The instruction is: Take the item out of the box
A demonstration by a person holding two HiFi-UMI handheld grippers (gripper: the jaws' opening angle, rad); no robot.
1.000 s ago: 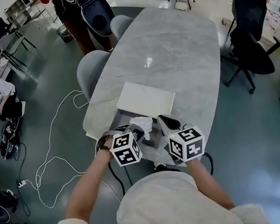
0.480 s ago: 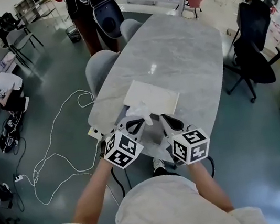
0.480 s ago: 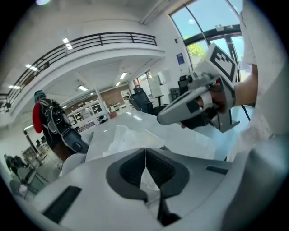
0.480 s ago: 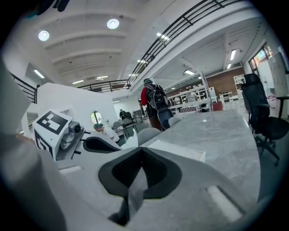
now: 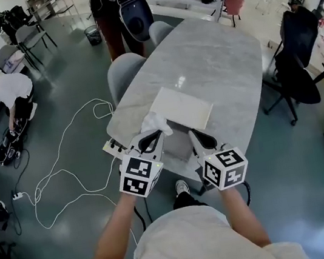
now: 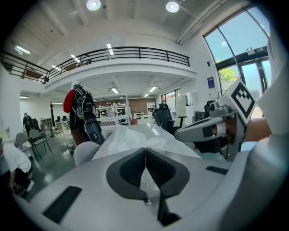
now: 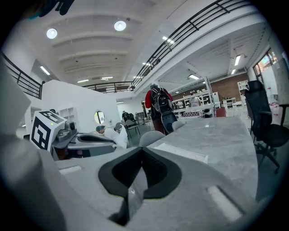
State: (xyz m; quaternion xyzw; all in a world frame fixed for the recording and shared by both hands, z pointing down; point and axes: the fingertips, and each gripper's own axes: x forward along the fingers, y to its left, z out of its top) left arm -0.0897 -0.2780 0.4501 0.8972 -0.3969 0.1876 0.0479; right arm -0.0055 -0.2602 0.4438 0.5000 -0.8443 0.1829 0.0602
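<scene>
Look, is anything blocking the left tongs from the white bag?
Nothing visible does. The left tongs are shut right on the white bag, close to the flat white box on the table.

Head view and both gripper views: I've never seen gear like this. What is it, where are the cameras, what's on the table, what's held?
No robot here: a person holds a gripper in each hand; the marked cubes belong to them. One camera on the head looks down; one rides on each gripper, looking along its jaws. On the grey table lie a flat white board and, nearer, an open box. The left gripper is shut on a crumpled white bag. The right gripper is shut on a thin grey strip, possibly the box's edge.
</scene>
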